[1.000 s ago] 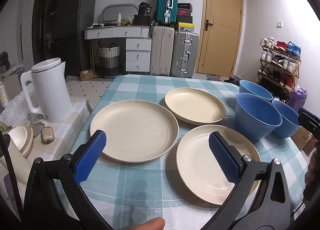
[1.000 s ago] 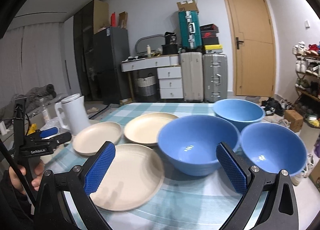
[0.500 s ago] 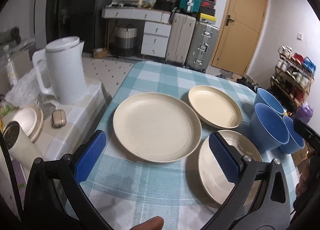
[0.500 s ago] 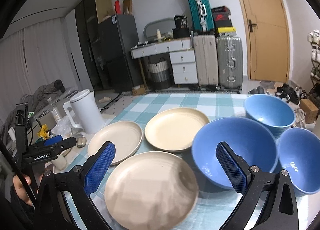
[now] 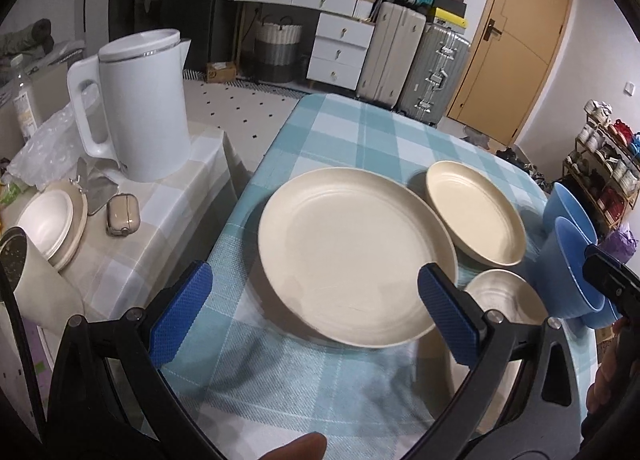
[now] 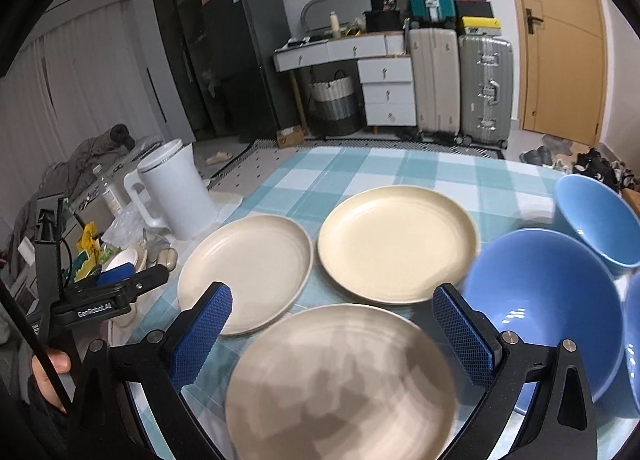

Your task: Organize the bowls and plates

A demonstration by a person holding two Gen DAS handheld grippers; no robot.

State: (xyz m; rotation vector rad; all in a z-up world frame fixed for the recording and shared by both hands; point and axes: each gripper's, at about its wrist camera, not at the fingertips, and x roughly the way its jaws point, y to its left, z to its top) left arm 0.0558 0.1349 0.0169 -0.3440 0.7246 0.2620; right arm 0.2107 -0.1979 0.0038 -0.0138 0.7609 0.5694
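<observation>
Three cream plates lie on the checked table. In the left wrist view the left plate [image 5: 352, 256] sits just ahead of my open, empty left gripper [image 5: 316, 312], with the far plate [image 5: 474, 212] and the near plate [image 5: 506, 302] to its right. In the right wrist view my open, empty right gripper [image 6: 332, 332] hovers over the near plate [image 6: 340, 384]; the left plate [image 6: 246, 272] and far plate [image 6: 398, 244] lie beyond. Three blue bowls stand at the right: a middle one [image 6: 544, 308], a far one [image 6: 596, 220], and one cut off at the right edge [image 6: 634, 340].
A white kettle [image 5: 136, 104] stands on a low side table [image 5: 160, 220] left of the dining table, with a small lidded dish [image 5: 48, 224] and an earbud case [image 5: 122, 214]. The table's left edge [image 5: 240, 200] runs beside the left plate. Suitcases and drawers stand beyond.
Both grippers swung left and tilted down. The left plate now fills the left gripper's gap; the right gripper moved from over the middle bowl to over the near plate.
</observation>
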